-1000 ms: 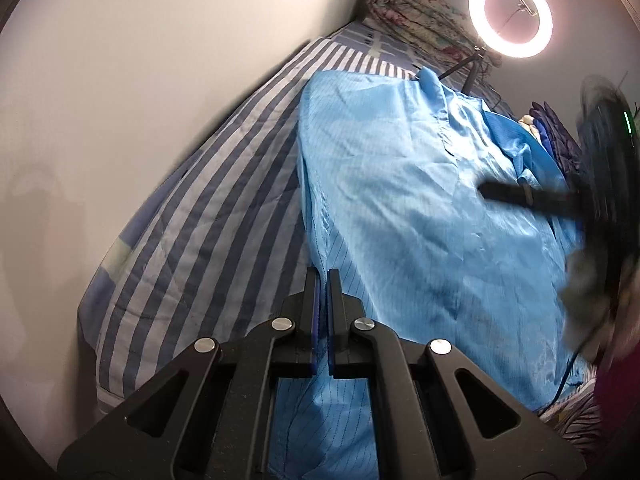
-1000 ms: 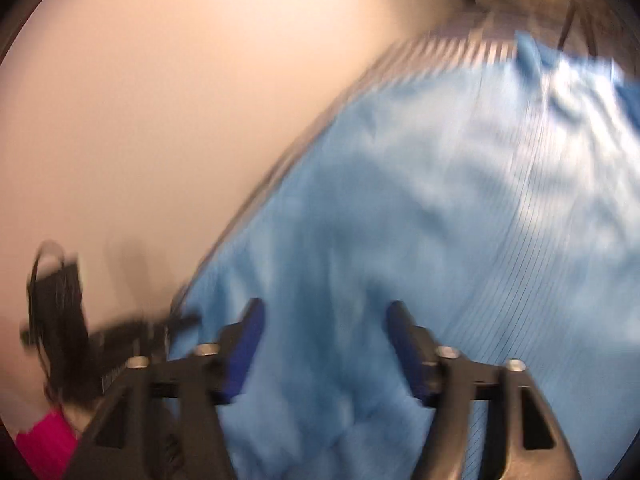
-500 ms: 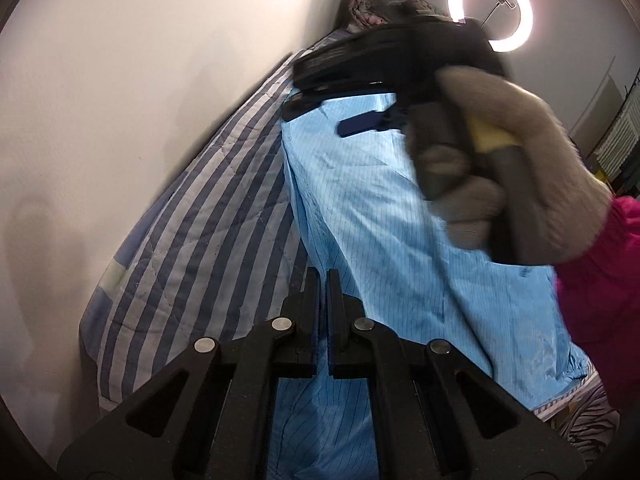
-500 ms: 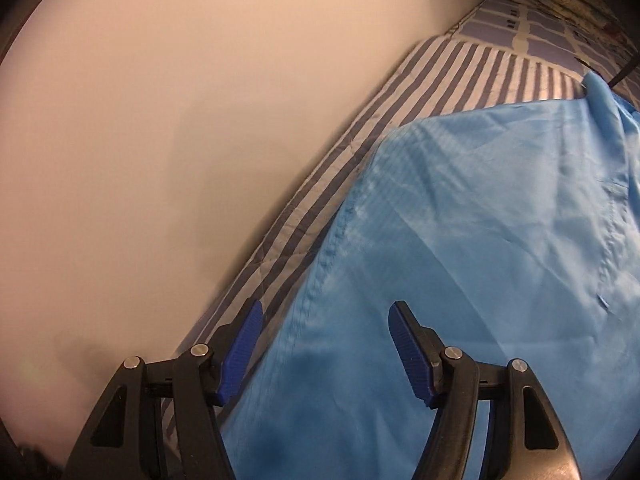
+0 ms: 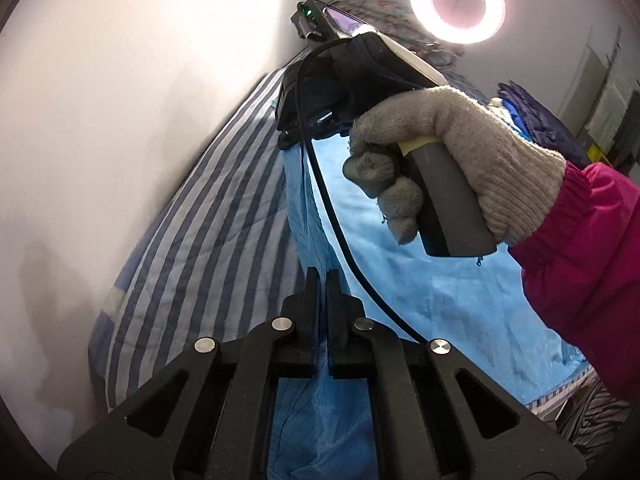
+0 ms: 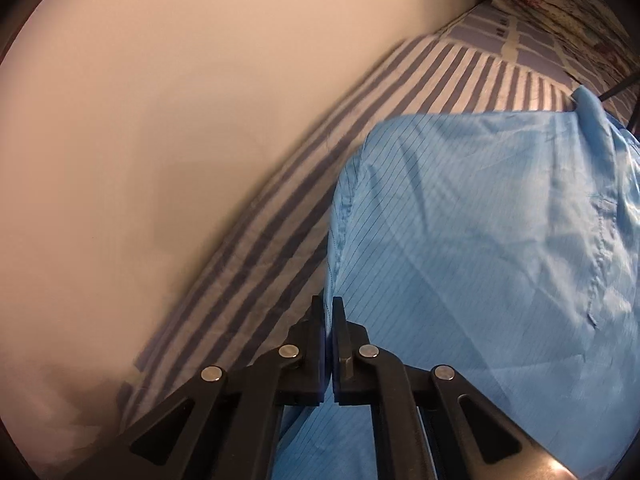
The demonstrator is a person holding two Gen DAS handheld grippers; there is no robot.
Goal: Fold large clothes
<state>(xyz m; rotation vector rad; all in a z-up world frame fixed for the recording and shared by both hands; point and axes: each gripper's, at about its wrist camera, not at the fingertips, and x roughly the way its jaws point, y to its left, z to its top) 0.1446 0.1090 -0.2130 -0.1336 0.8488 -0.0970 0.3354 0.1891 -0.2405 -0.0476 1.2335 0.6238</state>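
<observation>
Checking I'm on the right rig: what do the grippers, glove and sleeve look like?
Both grippers, left and right, have black angular linkages, silver rivets and blue finger pads. The right hand wears a beige knit glove with a magenta sleeve, around a grey handle trailing a black cable.

The garment (image 6: 480, 260) lies spread on the bed (image 6: 280, 216), which runs along the wall (image 6: 160, 120) on its left. A bundle of bedding (image 6: 560, 0) sits at the bed's far end. In the left wrist view, a ring light (image 5: 457, 2) stands behind the bed, and a pile of clothes (image 5: 536, 116) lies right of the garment.
</observation>
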